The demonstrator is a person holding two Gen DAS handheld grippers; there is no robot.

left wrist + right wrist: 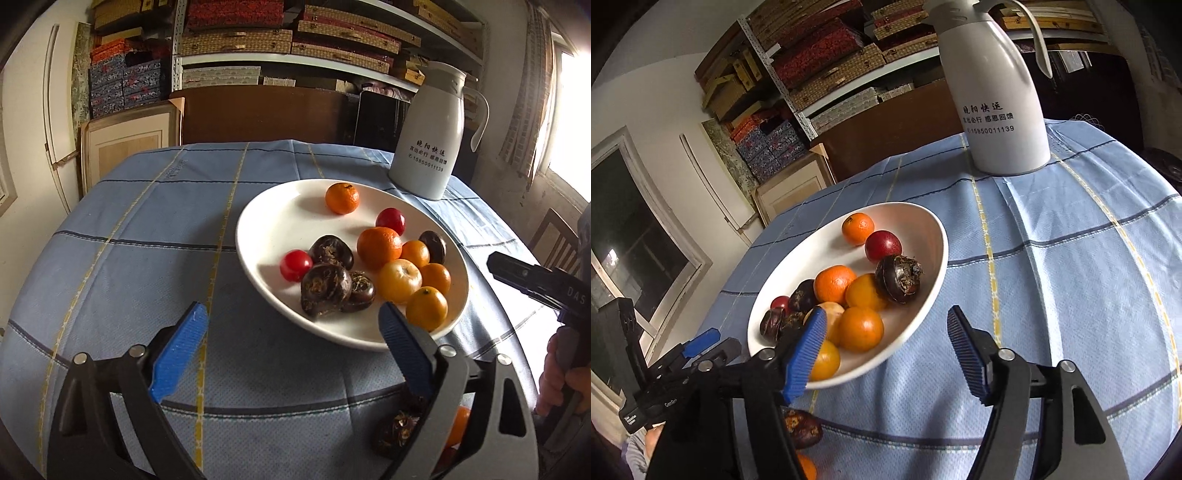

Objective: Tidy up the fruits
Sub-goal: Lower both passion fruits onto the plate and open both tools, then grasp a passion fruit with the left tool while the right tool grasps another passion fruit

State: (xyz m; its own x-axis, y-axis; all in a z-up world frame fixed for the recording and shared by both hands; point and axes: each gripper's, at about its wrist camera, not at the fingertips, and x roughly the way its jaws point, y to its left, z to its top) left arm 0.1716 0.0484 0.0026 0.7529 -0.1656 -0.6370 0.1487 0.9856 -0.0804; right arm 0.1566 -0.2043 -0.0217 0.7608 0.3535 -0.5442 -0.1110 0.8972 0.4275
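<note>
A white plate [280, 206] on the blue checked tablecloth holds several oranges [378, 246], dark water chestnuts [327, 290] and two red fruits [295, 265]. My left gripper [291, 332] is open and empty, just in front of the plate's near rim. A loose water chestnut [397, 430] and an orange [458, 424] lie on the cloth behind its right finger. My right gripper [886, 343] is open and empty at the plate's [923, 236] near right edge, left finger over the fruit. The loose chestnut [803, 428] and orange [807, 467] lie below it.
A white thermos jug [432, 140] stands on the table behind the plate; it also shows in the right wrist view [997, 92]. The right gripper's body [535, 284] and hand are at the right. Shelves of boxes and a wooden board stand behind the table.
</note>
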